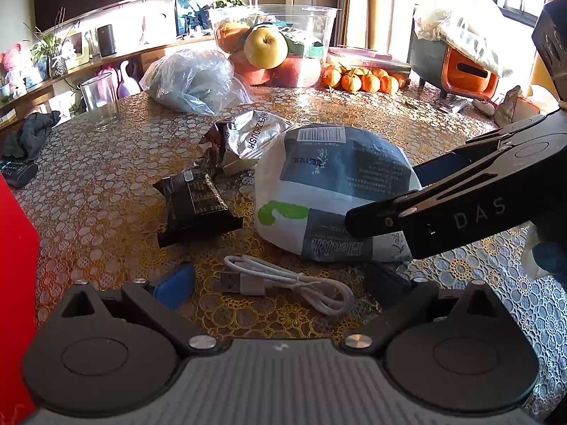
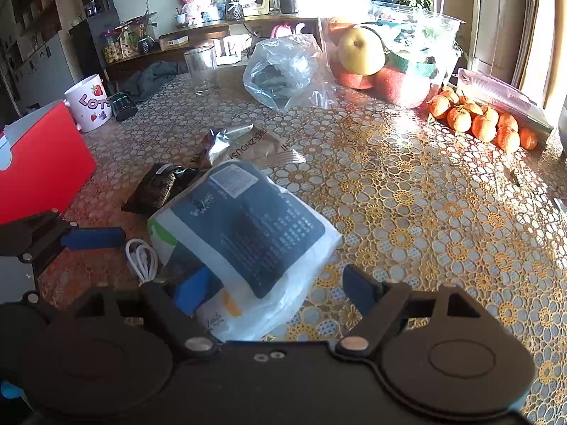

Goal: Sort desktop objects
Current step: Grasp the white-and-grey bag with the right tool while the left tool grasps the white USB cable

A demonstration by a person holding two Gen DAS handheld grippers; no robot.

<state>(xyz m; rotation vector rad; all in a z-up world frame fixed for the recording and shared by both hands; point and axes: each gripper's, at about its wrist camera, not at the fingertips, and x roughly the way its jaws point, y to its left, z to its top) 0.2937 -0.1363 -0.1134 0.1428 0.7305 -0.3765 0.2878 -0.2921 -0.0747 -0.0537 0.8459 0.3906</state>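
Note:
A white and blue soft pack (image 2: 248, 233) lies on the lace-patterned table (image 2: 407, 194), and my right gripper (image 2: 278, 292) straddles its near end. The left blue pad touches the pack; the right pad stands off it, so the jaws are open. In the left wrist view the same pack (image 1: 319, 184) sits between the right gripper's fingers (image 1: 372, 217). My left gripper (image 1: 280, 285) is open low over a coiled white USB cable (image 1: 294, 283), which lies between its pads. A black snack packet (image 1: 198, 202) and a crumpled silver packet (image 1: 248, 138) lie just beyond.
A red box (image 1: 14, 265) stands at the left edge. Further back are a drinking glass (image 1: 101, 101), a clear plastic bag (image 1: 191, 81), a clear tub of fruit (image 1: 273, 46) and a row of tangerines (image 1: 365, 79). A white bucket (image 2: 88, 102) stands beyond the table.

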